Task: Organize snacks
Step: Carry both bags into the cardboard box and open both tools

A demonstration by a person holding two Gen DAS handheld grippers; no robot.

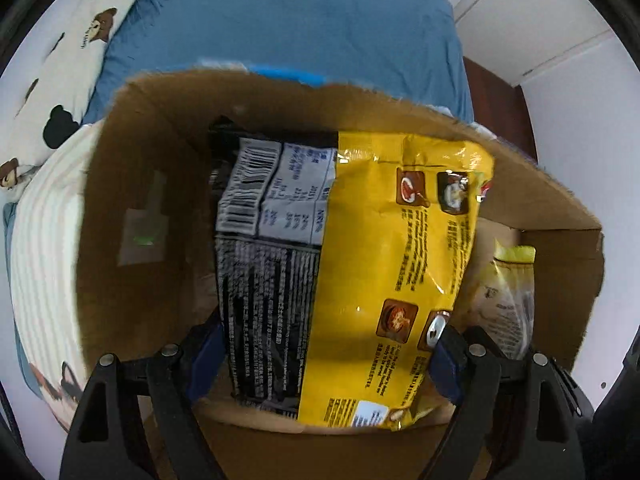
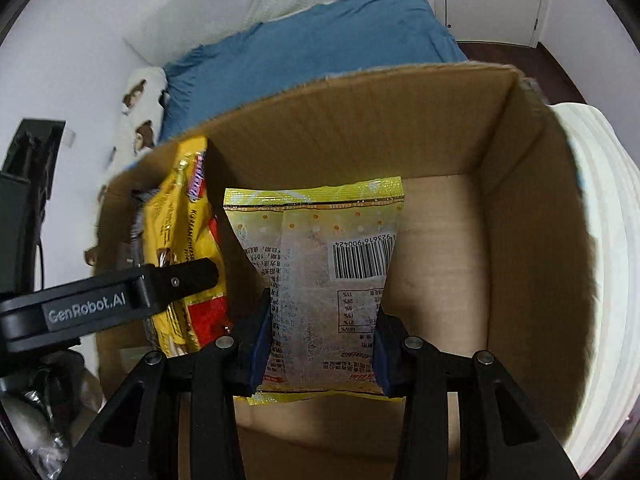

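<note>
In the left wrist view my left gripper [image 1: 326, 354] is shut on a big yellow and black noodle packet [image 1: 352, 264], its blue pads pressing both sides. The packet hangs over the open cardboard box [image 1: 132, 184]. A small pale snack bag [image 1: 508, 300] shows low at the right inside the box. In the right wrist view my right gripper [image 2: 322, 340] is shut on that small clear packet with yellow seams [image 2: 320, 272], held above the cardboard box's floor [image 2: 440, 248]. The left gripper [image 2: 120, 300] and its yellow noodle packet [image 2: 184, 240] appear at the left.
The box sits on a bed with a blue sheet [image 1: 280, 20] and a bear-print pillow [image 1: 76, 44]. A cream striped cushion [image 2: 600, 248] lies against one box side. White wardrobe doors [image 1: 540, 20] and dark floor stand behind. Clutter lies at lower left [image 2: 36, 420].
</note>
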